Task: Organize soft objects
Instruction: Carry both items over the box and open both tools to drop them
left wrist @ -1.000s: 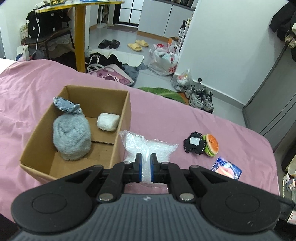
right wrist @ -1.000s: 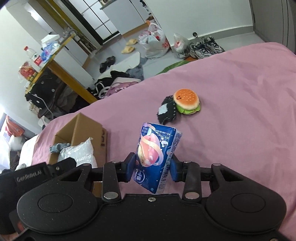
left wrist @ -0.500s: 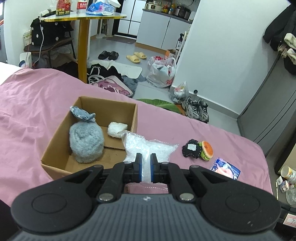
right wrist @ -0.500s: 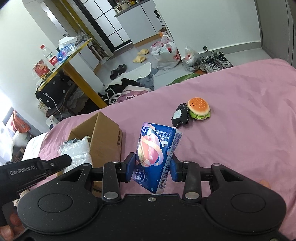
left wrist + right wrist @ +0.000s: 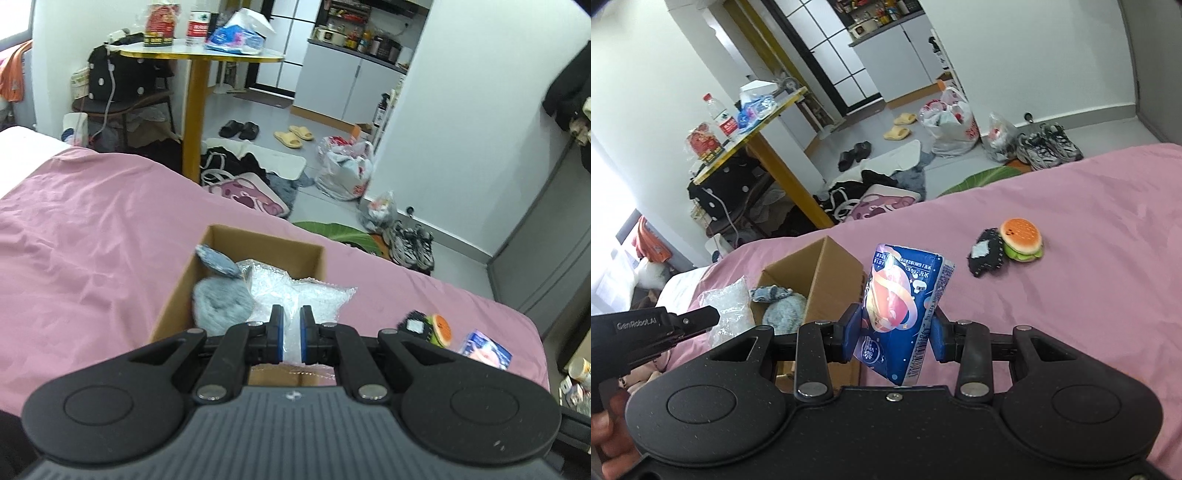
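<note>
My left gripper [image 5: 291, 334] is shut on a clear bubble-wrap bag [image 5: 295, 291], held above the open cardboard box [image 5: 173, 295]. A grey fluffy bundle [image 5: 221, 302] with a denim scrap [image 5: 218, 260] lies in the box. In the right wrist view my right gripper [image 5: 895, 334] is shut on a blue tissue pack [image 5: 905, 299], raised over the pink bedspread [image 5: 1089, 295] beside the box [image 5: 831, 277]. A burger toy [image 5: 1021, 240] and a black pouch [image 5: 986, 251] lie on the bed to the right. The left gripper's body [image 5: 653, 328] shows at the left with the bubble-wrap bag [image 5: 727, 314].
The bed edge runs behind the box. Beyond it the floor holds a yellow-legged table [image 5: 195, 110], shoes [image 5: 410, 243], plastic bags [image 5: 343, 170] and clothes. A grey cabinet [image 5: 546, 240] stands to the right. A person's hand [image 5: 605, 435] holds the left gripper.
My left gripper has carried the bubble-wrap bag left, from beside the box to over it, hiding the white item. The right gripper has risen slightly with the tissue pack.
</note>
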The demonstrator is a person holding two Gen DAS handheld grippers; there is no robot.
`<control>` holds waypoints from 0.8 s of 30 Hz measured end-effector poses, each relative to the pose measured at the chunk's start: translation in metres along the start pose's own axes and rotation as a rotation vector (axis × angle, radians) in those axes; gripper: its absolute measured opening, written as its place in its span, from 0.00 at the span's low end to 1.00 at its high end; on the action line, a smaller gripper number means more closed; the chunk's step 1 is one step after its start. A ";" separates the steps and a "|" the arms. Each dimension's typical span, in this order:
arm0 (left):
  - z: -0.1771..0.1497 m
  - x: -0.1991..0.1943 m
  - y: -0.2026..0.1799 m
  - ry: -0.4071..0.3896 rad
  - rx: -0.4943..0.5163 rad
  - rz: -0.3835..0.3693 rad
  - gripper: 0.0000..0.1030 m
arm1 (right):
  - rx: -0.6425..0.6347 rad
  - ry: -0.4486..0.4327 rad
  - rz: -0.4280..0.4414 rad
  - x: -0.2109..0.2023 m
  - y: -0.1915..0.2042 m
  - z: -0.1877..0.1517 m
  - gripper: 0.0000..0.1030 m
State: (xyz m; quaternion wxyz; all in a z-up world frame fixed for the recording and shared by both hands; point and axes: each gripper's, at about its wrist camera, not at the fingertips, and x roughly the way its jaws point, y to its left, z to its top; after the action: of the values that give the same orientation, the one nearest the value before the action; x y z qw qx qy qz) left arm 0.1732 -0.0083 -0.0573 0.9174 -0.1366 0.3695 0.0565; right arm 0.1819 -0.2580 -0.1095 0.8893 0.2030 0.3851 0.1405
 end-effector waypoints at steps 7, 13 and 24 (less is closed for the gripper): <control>0.008 0.006 0.023 -0.005 -0.024 0.025 0.07 | -0.018 0.007 0.021 0.005 0.011 0.001 0.37; 0.008 0.019 0.039 0.016 -0.055 0.044 0.07 | -0.013 0.026 0.063 0.013 0.022 0.009 0.37; 0.008 0.037 0.069 0.080 -0.156 0.032 0.10 | -0.065 0.049 0.099 0.034 0.070 0.022 0.37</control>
State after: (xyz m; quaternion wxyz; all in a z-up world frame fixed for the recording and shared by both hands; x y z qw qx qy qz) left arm 0.1912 0.0603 -0.0918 0.8874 -0.2040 0.4025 0.0942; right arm 0.2144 -0.1884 -0.0850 0.8775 0.1894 0.3917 0.2018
